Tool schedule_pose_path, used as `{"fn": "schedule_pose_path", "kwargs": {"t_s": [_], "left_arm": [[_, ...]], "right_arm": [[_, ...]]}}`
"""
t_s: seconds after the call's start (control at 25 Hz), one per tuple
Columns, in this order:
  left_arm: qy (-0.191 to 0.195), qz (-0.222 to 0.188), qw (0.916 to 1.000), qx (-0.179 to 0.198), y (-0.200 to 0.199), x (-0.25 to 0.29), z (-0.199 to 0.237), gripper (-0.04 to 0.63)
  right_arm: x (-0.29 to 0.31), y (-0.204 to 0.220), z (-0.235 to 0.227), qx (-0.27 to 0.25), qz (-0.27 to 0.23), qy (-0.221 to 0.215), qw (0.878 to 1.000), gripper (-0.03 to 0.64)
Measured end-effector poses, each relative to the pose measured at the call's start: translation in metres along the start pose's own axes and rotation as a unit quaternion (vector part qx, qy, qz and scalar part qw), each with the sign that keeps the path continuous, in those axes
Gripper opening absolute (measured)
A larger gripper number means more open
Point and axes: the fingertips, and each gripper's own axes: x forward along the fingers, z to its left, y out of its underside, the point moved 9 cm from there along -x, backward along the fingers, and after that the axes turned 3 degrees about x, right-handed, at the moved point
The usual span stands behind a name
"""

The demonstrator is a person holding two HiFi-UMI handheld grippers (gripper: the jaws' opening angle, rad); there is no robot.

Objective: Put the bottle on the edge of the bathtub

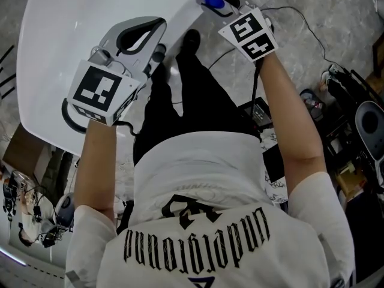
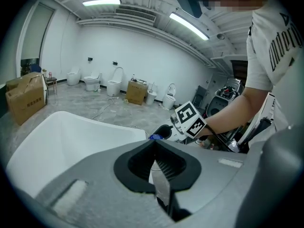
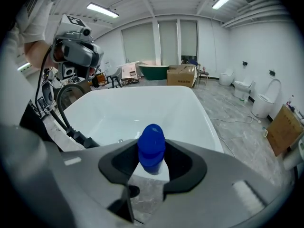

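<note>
Blue-capped bottle (image 3: 151,148) being held at the end of the white bathtub (image 3: 142,106).
Right gripper (image 3: 152,161) is clamping the bottle between its jaws, with the cap poking up above them and the tub's rim lying just beyond. Left gripper (image 2: 153,145) is hovering beside the tub, its jaws pressed together with nothing between them.

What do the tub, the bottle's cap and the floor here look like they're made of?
Bathtub: glossy white, probably acrylic or enamel; smooth moulded walls with soft reflections.
Bottle cap: most likely blue plastic; even colour, rounded moulded shape, dull sheen.
Floor: grey veined tile or stone-look slabs, lightly polished; which of the two can't be told.
</note>
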Motion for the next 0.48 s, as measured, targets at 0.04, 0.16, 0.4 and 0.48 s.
{"fn": "schedule_pose_path", "kwargs": {"t_s": [0.04,0.16,0.4,0.48], "left_arm": [[0.0,0.0,1.0,-0.001,0.001,0.0,0.0,0.006],[-0.002,0.002,1.0,-0.004,0.005,0.0,-0.001,0.006],[-0.009,0.008,0.9999,-0.001,0.01,0.002,-0.007,0.006],[-0.009,0.009,0.9999,-0.003,0.013,0.002,-0.009,0.006]], "right_arm": [[0.004,0.001,-0.001,0.001,0.001,0.001,1.0,0.152],[0.013,0.006,0.0,0.001,0.012,0.001,1.0,0.152],[0.018,0.015,0.002,0.007,0.001,0.0,1.0,0.153],[0.018,0.017,0.002,0.009,-0.002,0.0,1.0,0.153]]}}
